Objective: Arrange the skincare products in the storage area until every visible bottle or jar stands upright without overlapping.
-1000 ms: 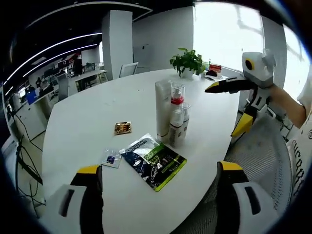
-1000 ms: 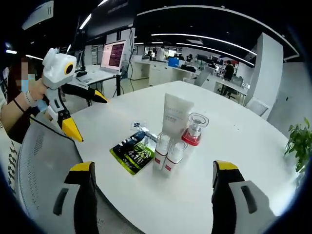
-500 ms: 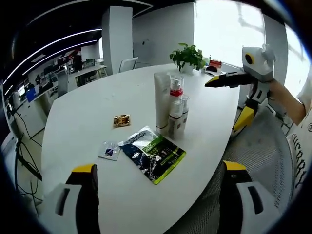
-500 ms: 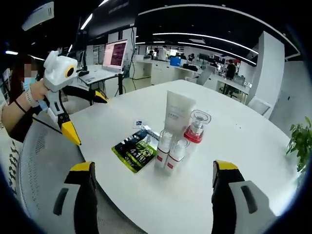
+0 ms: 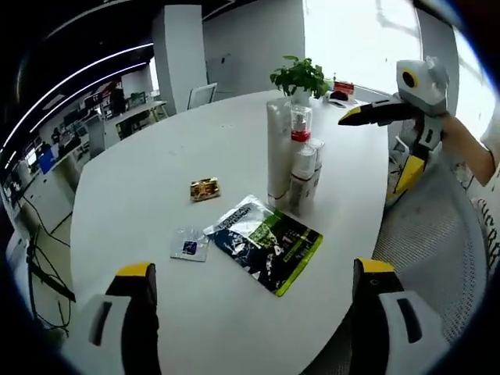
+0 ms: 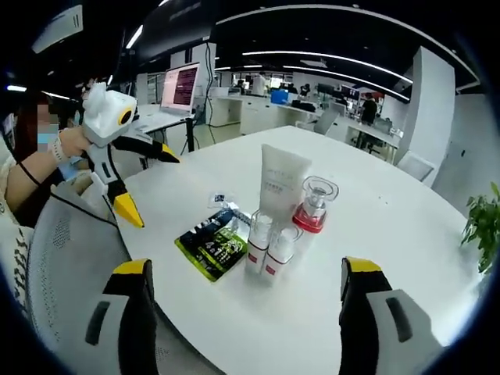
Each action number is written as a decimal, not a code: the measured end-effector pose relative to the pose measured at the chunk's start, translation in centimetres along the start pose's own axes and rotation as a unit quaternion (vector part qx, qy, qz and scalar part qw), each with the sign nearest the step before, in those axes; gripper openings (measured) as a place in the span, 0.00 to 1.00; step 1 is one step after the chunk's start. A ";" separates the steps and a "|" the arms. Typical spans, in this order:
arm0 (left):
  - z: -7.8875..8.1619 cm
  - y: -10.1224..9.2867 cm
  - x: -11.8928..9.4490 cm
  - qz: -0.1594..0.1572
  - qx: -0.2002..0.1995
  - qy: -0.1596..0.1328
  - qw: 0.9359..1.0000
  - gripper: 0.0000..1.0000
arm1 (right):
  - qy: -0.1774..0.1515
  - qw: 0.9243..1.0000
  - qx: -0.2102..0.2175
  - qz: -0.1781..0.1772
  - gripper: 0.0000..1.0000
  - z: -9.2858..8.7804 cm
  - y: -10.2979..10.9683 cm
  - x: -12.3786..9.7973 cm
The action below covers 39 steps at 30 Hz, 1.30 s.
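One white tube (image 6: 280,186), one red-collared bottle (image 6: 314,205), two small bottles (image 6: 269,248), three sachets (image 5: 266,242), one potted plant (image 5: 300,78)

Open-plan office with desks (image 6: 258,109), ceiling light strips (image 6: 328,74) and bright window (image 5: 351,39).

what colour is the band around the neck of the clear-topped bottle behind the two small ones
Red. The bottle has a red collar under its clear cap, clearest in the right gripper view.

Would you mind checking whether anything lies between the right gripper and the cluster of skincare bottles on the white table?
Nothing visible does. In the right gripper view, the open right gripper faces the two small red-banded white bottles across bare white table. The green and black sachet lies off to their left.
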<state>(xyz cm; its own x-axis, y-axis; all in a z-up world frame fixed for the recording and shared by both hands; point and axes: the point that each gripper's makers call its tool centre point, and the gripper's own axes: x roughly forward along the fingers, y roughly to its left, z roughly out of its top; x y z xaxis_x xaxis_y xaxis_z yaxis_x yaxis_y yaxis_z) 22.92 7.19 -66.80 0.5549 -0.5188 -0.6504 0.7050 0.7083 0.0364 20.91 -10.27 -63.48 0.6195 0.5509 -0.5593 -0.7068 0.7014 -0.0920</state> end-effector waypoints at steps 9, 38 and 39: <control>0.5 1.8 2.2 -0.011 0.016 0.006 1.000 0.99 | -0.012 1.000 0.015 -0.005 0.92 0.0 -0.2 0.6; -1.2 10.2 8.1 0.035 0.044 0.059 0.997 0.60 | -0.014 0.999 0.049 0.013 0.72 -1.0 -0.4 2.0; -1.4 10.4 8.3 0.036 0.046 0.063 0.996 0.60 | -0.016 0.999 0.051 0.011 0.72 -1.0 -0.5 2.0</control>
<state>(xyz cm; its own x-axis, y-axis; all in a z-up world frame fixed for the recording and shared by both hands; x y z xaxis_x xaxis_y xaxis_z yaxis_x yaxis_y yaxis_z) 34.22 10.88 -72.90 0.5492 -0.4001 -0.7337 0.7068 0.6909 0.1523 22.15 -9.95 -65.43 0.6154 0.5798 -0.5339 -0.6834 0.7301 0.0052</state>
